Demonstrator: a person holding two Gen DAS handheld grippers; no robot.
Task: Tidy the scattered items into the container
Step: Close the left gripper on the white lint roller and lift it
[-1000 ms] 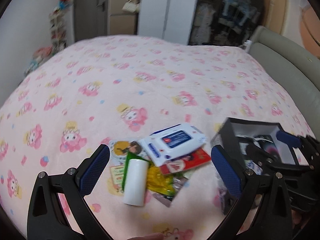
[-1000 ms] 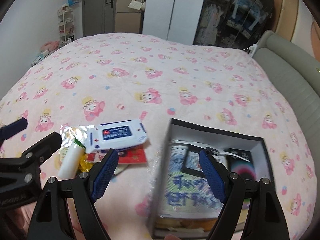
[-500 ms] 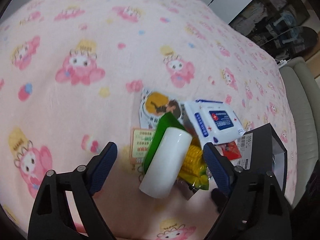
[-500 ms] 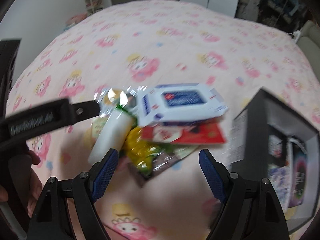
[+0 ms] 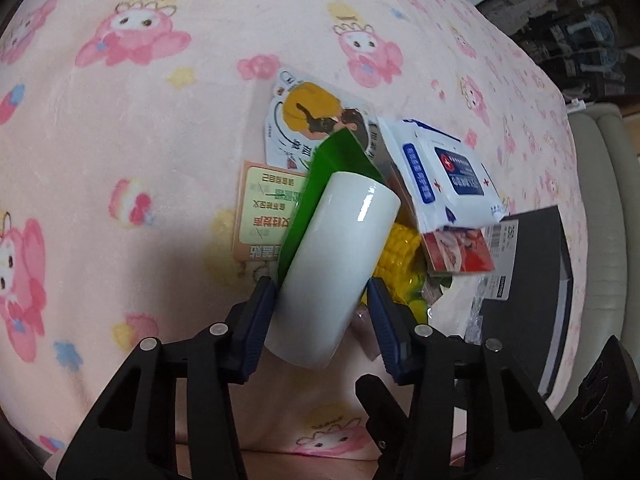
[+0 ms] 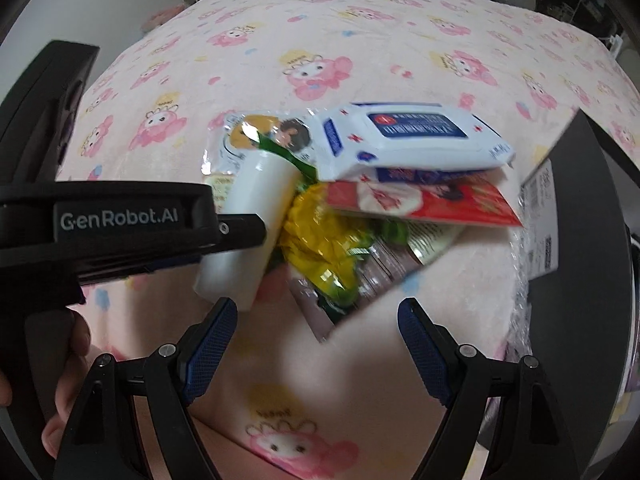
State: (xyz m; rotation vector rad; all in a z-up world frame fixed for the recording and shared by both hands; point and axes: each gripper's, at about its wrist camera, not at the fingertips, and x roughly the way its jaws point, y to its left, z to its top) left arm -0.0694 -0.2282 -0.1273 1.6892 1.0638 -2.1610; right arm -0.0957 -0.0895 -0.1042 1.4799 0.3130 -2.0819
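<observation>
White tube (image 5: 336, 264): between left gripper (image 5: 322, 320) fingers, pinched at its lower end. Glossy, probably slippery, light; grip mid-body. Right gripper (image 6: 316, 344) fingers spread, empty, short of the pile.

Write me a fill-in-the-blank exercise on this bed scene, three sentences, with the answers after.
1. The left gripper has its pads on either side of the white and ____ tube.
2. The wipes pack with the blue label lies on top of a ____ packet.
3. The right gripper hovers with its jaws ____, holding nothing.

Answers: green; red; open
</observation>
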